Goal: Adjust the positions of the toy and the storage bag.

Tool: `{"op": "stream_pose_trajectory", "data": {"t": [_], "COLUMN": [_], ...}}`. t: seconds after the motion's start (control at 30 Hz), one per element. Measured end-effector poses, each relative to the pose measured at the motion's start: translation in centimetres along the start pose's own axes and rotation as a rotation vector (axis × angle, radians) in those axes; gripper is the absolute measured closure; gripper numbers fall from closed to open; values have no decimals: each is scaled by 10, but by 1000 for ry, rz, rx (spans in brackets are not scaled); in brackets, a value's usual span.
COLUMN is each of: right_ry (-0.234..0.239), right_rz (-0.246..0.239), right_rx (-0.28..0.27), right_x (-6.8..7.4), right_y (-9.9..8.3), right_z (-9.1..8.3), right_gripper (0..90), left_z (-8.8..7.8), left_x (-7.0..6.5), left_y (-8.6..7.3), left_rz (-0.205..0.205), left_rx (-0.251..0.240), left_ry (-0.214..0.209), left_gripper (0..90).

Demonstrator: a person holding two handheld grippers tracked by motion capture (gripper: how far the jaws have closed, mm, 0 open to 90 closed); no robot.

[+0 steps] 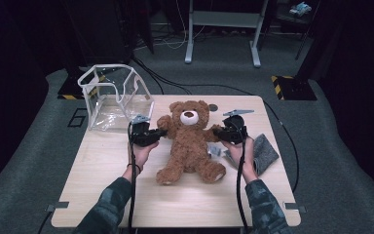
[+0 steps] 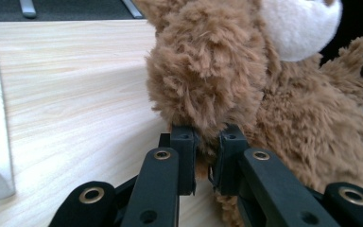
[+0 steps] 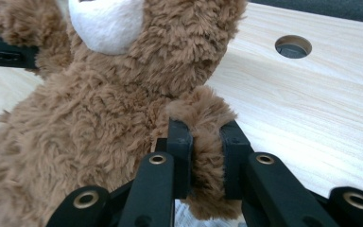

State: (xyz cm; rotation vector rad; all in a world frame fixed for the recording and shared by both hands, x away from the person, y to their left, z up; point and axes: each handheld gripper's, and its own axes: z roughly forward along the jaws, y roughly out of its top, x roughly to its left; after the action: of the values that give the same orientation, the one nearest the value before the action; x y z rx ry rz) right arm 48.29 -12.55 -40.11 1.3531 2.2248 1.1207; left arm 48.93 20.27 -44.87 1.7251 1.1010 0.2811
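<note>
Clear plastic bag [image 1: 114, 97] with white trim, open and upright, upper left of desk [image 1: 102, 195]. Grey cloth [image 1: 265, 153] at right desk edge. Round hole [image 1: 213, 107] in desk near top edge. White stand [image 1: 224, 29] on floor, top centre.
</note>
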Motion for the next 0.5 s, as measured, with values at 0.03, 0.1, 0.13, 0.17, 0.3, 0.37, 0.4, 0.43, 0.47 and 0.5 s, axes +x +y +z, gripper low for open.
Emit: {"op": "stream_pose_trajectory", "data": {"t": [0.03, 0.1, 0.13, 0.17, 0.3, 0.37, 0.4, 0.43, 0.47, 0.5], "right_ry": [-1, 3, 9, 9, 19, 17, 11, 11, 4, 5], "right_rz": [-12, -20, -30, -30, -45, -54, -62, -62, -72, -79], "right_rx": [5, 11, 18, 18, 19, 10, 2, 2, -2, -9], "right_x": [3, 7, 10, 10, 20, 25, 27, 27, 27, 28], "right_y": [0, -1, -2, -2, -7, -10, -13, -13, -14, -15], "right_z": [-2, -6, -8, -8, -12, -10, -5, -5, -2, 2], "right_gripper": [786, 786, 787, 787, 786, 785, 785, 785, 785, 785], "left_z": [-2, -5, -7, -7, -11, -10, -10, -9, -8, -6], "left_x": [0, 2, 4, 5, 11, 13, 14, 15, 16, 17], "left_y": [0, -2, -3, -3, -6, -8, -9, -9, -10, -10], "left_rz": [-1, -10, -18, -29, -65, -74, -81, -85, -101, -106], "left_rx": [6, 7, 15, 15, 42, 54, 59, 66, 71, 83], "left_ry": [-1, 1, 0, -2, -4, 2, 5, 10, 16, 19], "left_gripper": [813, 812, 812, 812, 807, 801, 782, 782, 758, 724]}}
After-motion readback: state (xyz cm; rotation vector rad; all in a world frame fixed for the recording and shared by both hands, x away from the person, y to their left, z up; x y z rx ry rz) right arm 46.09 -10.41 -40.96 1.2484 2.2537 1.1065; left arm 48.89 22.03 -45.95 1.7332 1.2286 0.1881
